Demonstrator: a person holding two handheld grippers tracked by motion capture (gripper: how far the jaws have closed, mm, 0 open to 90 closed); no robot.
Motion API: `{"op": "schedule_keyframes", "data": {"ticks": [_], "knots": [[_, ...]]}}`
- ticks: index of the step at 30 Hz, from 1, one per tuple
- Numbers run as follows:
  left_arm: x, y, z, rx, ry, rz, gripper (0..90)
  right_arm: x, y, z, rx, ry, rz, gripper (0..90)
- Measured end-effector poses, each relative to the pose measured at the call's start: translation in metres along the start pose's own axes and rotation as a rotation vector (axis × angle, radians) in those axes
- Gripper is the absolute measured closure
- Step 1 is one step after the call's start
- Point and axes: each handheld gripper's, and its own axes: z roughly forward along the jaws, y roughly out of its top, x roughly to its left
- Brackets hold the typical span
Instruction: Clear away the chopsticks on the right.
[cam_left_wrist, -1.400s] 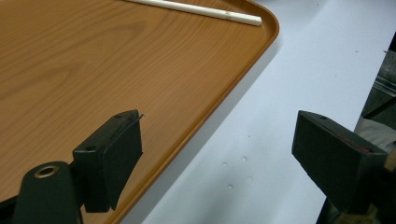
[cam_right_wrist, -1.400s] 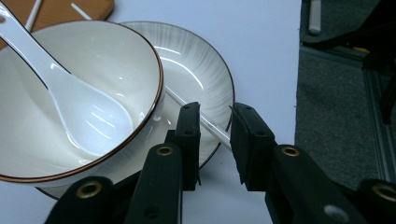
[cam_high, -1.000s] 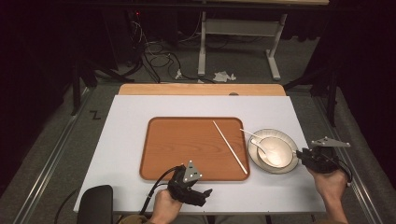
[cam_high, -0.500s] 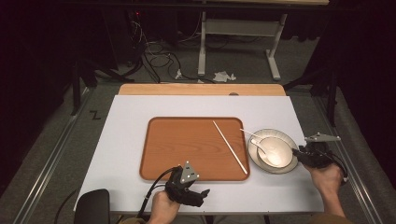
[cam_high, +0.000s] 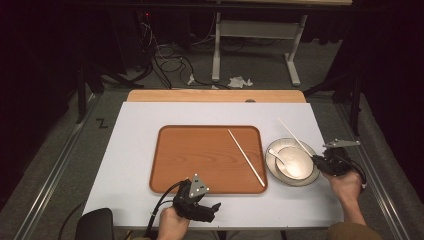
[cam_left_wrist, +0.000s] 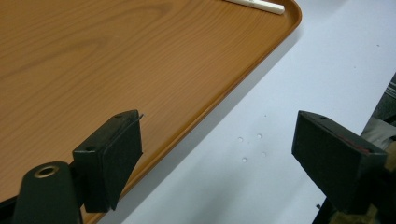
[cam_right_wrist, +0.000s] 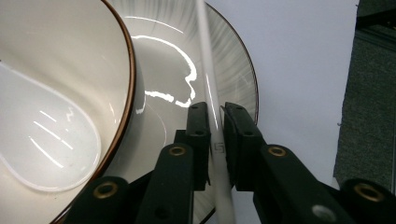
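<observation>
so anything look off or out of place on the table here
The two chopsticks are split up. One chopstick lies diagonally on the wooden tray; the other chopstick is clamped in the right gripper over the plate. Nothing looks spilled or broken.

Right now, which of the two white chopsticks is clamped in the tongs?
The chopstick over the plate, right of the tray; the right tongs pinch it. The other chopstick lies loose on the tray.

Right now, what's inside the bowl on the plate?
A white spoon lies inside the bowl, its handle reaching toward the bowl's left rim in the high view. The spoon covers the bowl's floor beneath it, so anything under it cannot be seen.
</observation>
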Motion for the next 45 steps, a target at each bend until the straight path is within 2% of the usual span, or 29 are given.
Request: {"op": "schedule_keyframes", "data": {"ticks": [9, 12, 16, 22, 24, 29, 35, 40, 45], "knots": [[0.001, -0.003, -0.004, -0.002, 0.016, -0.017, 16.4, -0.001, 0.006, 0.003, -0.017, 0.005, 0.002, 84.3], [0.001, -0.004, -0.005, -0.004, 0.02, -0.021, 16.4, 0.002, 0.009, 0.001, -0.04, 0.004, -0.016, 84.3], [0.001, -0.004, -0.005, -0.004, 0.023, -0.02, 16.4, 0.004, 0.012, -0.003, -0.069, 0.003, -0.017, 84.3], [0.001, -0.004, -0.004, -0.005, 0.021, -0.016, 16.4, 0.004, 0.012, -0.014, -0.136, 0.01, 0.018, 84.3], [0.001, -0.004, -0.004, -0.005, 0.02, -0.015, 16.4, 0.005, 0.013, -0.017, -0.159, 0.015, 0.016, 84.4], [0.0, -0.003, -0.002, 0.001, 0.016, -0.007, 16.4, 0.014, 0.016, -0.026, -0.202, 0.032, -0.002, 84.3], [0.0, -0.002, -0.001, 0.005, 0.008, 0.004, 16.4, 0.027, 0.019, -0.033, -0.223, 0.039, -0.019, 84.3], [0.0, 0.0, 0.002, 0.011, -0.003, 0.002, 16.4, 0.041, 0.021, -0.044, -0.245, 0.047, -0.055, 84.3], [-0.001, 0.003, 0.007, 0.02, -0.023, 0.019, 16.4, 0.055, 0.02, -0.052, -0.259, 0.063, -0.086, 84.3]]}}
